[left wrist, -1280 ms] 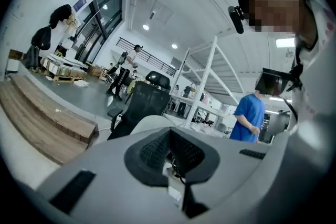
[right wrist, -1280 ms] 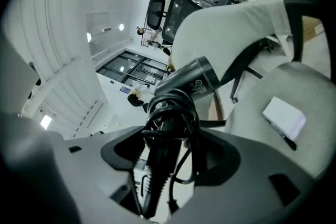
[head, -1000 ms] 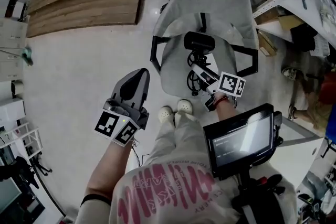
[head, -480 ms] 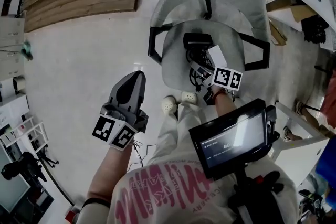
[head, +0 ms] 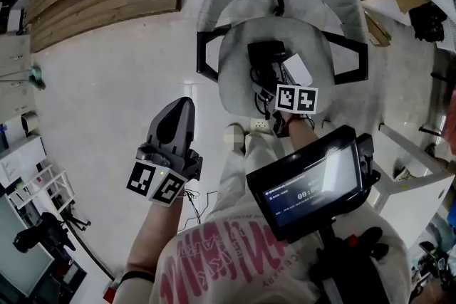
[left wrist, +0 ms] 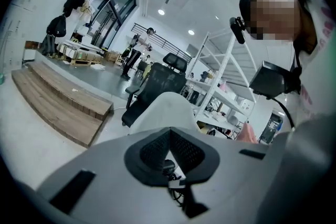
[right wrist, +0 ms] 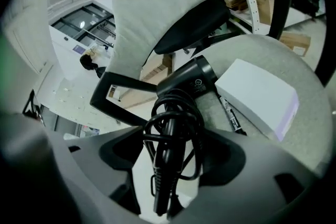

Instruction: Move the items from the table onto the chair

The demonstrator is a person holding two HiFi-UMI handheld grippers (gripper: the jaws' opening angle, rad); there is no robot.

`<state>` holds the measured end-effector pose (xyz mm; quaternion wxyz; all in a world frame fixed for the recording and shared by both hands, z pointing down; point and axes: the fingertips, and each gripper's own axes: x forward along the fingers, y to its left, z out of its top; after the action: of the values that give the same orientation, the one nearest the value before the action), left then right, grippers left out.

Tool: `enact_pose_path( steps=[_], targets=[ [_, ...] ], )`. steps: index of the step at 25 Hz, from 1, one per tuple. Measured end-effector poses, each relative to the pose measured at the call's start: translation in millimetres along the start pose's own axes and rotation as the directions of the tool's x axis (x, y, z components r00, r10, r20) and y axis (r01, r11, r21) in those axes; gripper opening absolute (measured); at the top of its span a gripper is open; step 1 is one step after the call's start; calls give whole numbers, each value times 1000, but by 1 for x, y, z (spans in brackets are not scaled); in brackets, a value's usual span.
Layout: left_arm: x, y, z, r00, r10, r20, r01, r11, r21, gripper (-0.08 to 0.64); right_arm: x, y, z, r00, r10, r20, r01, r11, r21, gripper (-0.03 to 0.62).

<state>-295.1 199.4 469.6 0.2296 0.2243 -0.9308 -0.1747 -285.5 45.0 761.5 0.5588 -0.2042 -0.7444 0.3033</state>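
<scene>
Hair dryer [right wrist: 189,81] is lying on the chair [head: 239,71], its black body resting near the middle of the seat and its handle, with the cord [right wrist: 173,123] looped round it, reaching back toward the seat's front edge. Right gripper [right wrist: 170,157] is pointing down at that front edge, its jaws standing wide apart on either side of the handle and cord bundle. Pale floor is showing between the bundle and one jaw, so the pads seem not to be pressing, and the seat rather than the gripper is apparently carrying the dryer's weight. That is fitting a set-down: the heavy end is bedded on the cushion well in from the edge, so the dryer is unlikely to be tipping off. A white box [right wrist: 257,94] is sitting just beside the dryer, toward the seat's right edge, and a marker pen [right wrist: 230,113] is lying between the two, so both are looking like items already delivered. Left gripper [head: 178,114] is hanging over the floor, well apart from the seat's left edge, its jaws closed tip to tip on nothing, probably being kept clear so as not to be crowding the placement
</scene>
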Motion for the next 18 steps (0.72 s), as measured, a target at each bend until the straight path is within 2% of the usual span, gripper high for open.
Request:
enact_pose_path(
  steps=[6,7,9,13,15,18],
  targets=[
    [-7,6,-3,1000,22,2,-22,1000,0,8,11,-13,-17,988,-119,-104,111,991,-74,316],
    [-9,7,-4,1000,23,4,-23,1000,1,8,13,-16,-20,985,-136,-110,129,989,-69,323],
    [-13,8,-6,1000,22,6,-22,1000,4,8,14,-21,-23,981,-167,-103,162,986,-49,398],
    [-18,5,-3,1000,12,15,-12,1000,5,8,2,-31,-24,967,-241,-87,237,970,-54,411],
    [-18,1,0,1000,3,20,-3,1000,8,8,-8,-30,-23,974,-214,-69,215,976,11,410],
    [-28,-4,6,999,-20,31,19,1000,22,8,-29,-11,-22,994,-112,7,110,979,170,410]
  ],
)
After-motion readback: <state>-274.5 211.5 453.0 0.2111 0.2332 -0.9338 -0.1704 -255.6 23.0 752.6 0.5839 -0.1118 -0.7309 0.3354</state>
